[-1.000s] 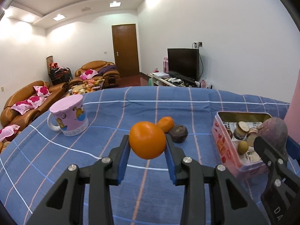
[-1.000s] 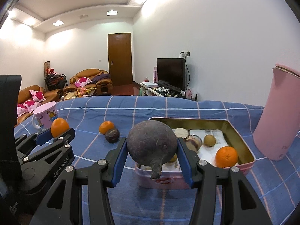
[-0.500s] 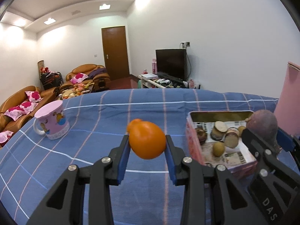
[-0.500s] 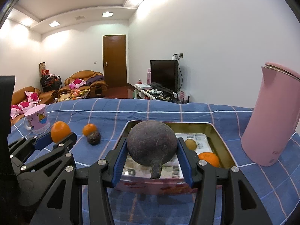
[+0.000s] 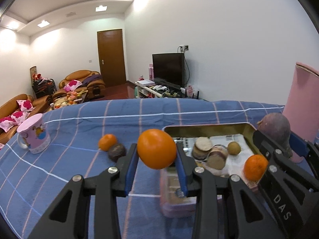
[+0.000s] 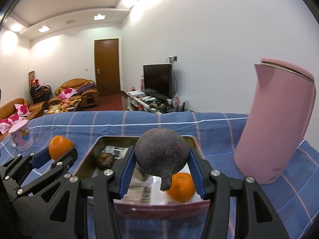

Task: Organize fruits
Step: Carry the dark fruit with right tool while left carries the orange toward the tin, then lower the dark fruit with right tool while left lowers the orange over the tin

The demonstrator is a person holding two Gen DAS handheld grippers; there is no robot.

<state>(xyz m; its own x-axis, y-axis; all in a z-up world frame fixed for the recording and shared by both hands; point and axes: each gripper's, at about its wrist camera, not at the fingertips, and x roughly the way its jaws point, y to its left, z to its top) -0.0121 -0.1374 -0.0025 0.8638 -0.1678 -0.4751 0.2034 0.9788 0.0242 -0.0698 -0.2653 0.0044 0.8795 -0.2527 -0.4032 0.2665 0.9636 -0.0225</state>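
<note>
My left gripper (image 5: 156,160) is shut on an orange (image 5: 156,148) and holds it above the near left corner of a pink tin box (image 5: 207,127). My right gripper (image 6: 161,166) is shut on a dark purple round fruit with a stem (image 6: 161,156), held over the box (image 6: 159,205). The box holds another orange (image 6: 181,187), a small brown fruit (image 5: 233,148) and several round items. On the blue checked cloth, left of the box, lie a small orange (image 5: 107,141) and a dark round fruit (image 5: 116,152).
A pink mug (image 5: 33,136) stands at the left of the table. A tall pink jug (image 6: 279,123) stands right of the box. The table's far edge (image 5: 159,99) faces a living room with sofas and a TV.
Both grippers have moved right and closer to the box with their fruits. The box now lies directly under the right gripper, and the left gripper's orange has reached its left corner.
</note>
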